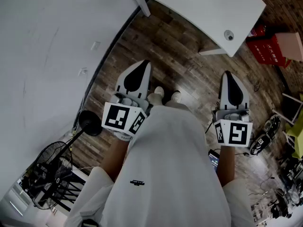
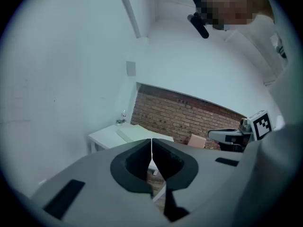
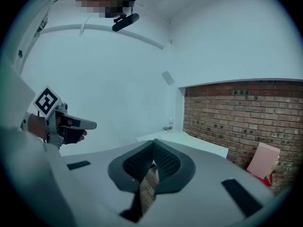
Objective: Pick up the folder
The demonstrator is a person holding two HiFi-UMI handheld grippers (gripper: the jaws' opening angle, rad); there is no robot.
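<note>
person: is standing, white shirt filling the bottom of the head view, and is holding one gripper in each hand at waist height, either side of the body. This reads as a ready pose with nothing in reach.
white-and-black left gripper [image 1: 143, 66]: jaws are pressing together with nothing between them; it is pointing forward and a little down.
white-and-black right gripper [image 1: 227, 74]: jaws are pressing together too, empty; it is sitting level with the left gripper, well apart from it.
why closed: probably because no grasp is starting yet.
black-and-white square marker cubes [image 1: 124, 118]: one is riding on each gripper, facing up at the head camera.
pale shoes [image 1: 158, 94]: are peeking out between the grippers on the dark wood-plank floor [image 1: 180, 51].
white rectangular table [image 1: 213, 13]: is standing ahead, well apart from both grippers.
pale cream flat folder [image 2: 138, 132]: likely the task's thing; it is lying flat on the table top, seen past the left jaws, untouched.
red-brown brick wall [image 2: 184, 115]: is running behind the table.
pink flat board [image 3: 263, 160]: is leaning on the brick wall, low down.
black round standing fan [image 1: 52, 171]: is standing off to the person's left.
counts: two grippers, two marker cubes, two shoes, one table, one folder, one board, one fan.
stage: the approach is not beginning yet; the next move is calling for stepping up to the table and spreading a jaw pair.
</note>
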